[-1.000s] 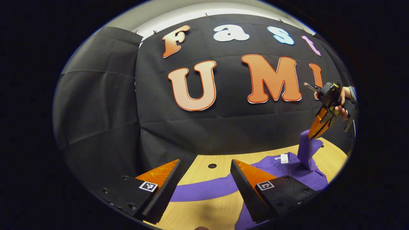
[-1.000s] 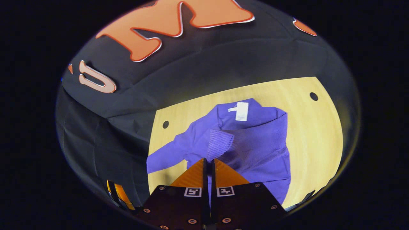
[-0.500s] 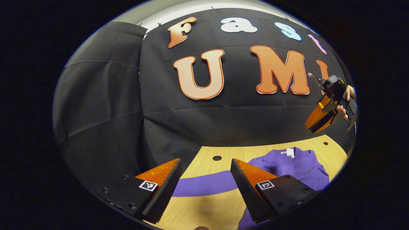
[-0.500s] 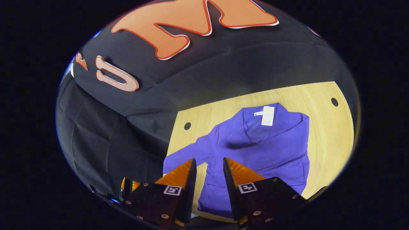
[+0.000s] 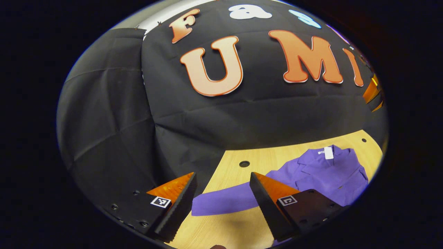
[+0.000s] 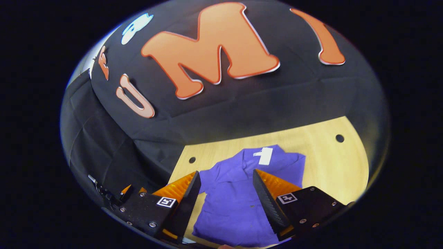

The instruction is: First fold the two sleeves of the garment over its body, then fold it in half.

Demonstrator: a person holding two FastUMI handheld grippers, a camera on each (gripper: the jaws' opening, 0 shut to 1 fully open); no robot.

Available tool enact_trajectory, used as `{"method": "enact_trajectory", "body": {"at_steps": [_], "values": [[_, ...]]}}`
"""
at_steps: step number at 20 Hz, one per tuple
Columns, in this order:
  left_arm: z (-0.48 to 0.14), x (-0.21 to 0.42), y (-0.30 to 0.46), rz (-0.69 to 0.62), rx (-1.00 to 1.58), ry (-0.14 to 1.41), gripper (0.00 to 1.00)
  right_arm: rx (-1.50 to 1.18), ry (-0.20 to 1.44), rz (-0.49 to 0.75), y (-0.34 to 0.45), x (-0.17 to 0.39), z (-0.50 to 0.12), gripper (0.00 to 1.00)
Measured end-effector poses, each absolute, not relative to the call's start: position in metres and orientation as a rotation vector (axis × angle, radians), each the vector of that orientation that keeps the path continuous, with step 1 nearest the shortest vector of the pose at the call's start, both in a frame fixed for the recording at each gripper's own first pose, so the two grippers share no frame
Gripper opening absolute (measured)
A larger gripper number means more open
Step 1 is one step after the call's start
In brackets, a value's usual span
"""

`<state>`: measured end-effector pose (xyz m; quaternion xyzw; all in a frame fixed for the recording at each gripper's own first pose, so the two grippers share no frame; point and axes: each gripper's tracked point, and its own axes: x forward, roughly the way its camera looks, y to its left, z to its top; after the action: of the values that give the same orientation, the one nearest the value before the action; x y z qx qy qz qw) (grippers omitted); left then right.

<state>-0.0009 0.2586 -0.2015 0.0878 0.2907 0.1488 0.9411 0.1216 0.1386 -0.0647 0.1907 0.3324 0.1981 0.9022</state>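
A purple garment (image 6: pixel 242 193) is lying flat on the wooden worktop (image 6: pixel 332 162). The right gripper (image 6: pixel 226 193), which was pinching one sleeve a second ago, is now hovering above the garment's body with fingers wide and empty, that sleeve folded over. The left gripper (image 5: pixel 221 197), fingers also wide, is hovering over the outstretched sleeve (image 5: pixel 225 202), awaiting folding.

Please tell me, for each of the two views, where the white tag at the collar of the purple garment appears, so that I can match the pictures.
Left gripper view: the white tag is at lower right, on the collar of the purple garment, far beyond the right finger.
Right gripper view: the white tag is at lower centre, just above the tip of the right finger.
Shared landmark: the round hole in the wooden table, left of the garment.
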Motion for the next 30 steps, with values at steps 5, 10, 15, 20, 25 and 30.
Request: {"method": "enact_trajectory", "body": {"at_steps": [5,10,15,20,25,30], "values": [[-0.232,0.012,0.298,0.334,0.143,0.715,0.96,0.317,0.555,0.289,0.091,0.111,-0.051,0.93],[-0.288,-0.001,0.337,0.331,0.030,0.966,0.96,0.199,0.358,0.203,0.065,0.101,-0.018,0.95],[-0.351,-0.010,0.365,0.315,-0.080,1.177,0.98,0.144,0.283,0.140,0.047,0.079,-0.004,0.95],[-0.395,-0.015,0.380,0.312,-0.215,1.347,0.98,0.145,0.272,0.116,0.034,0.057,-0.001,0.95],[-0.435,-0.021,0.382,0.281,-0.242,1.472,0.99,0.167,0.262,0.100,0.033,0.044,0.007,0.95],[-0.471,-0.029,0.387,0.281,-0.303,1.585,0.99,0.145,0.254,0.073,0.029,0.035,0.009,0.95]]}}
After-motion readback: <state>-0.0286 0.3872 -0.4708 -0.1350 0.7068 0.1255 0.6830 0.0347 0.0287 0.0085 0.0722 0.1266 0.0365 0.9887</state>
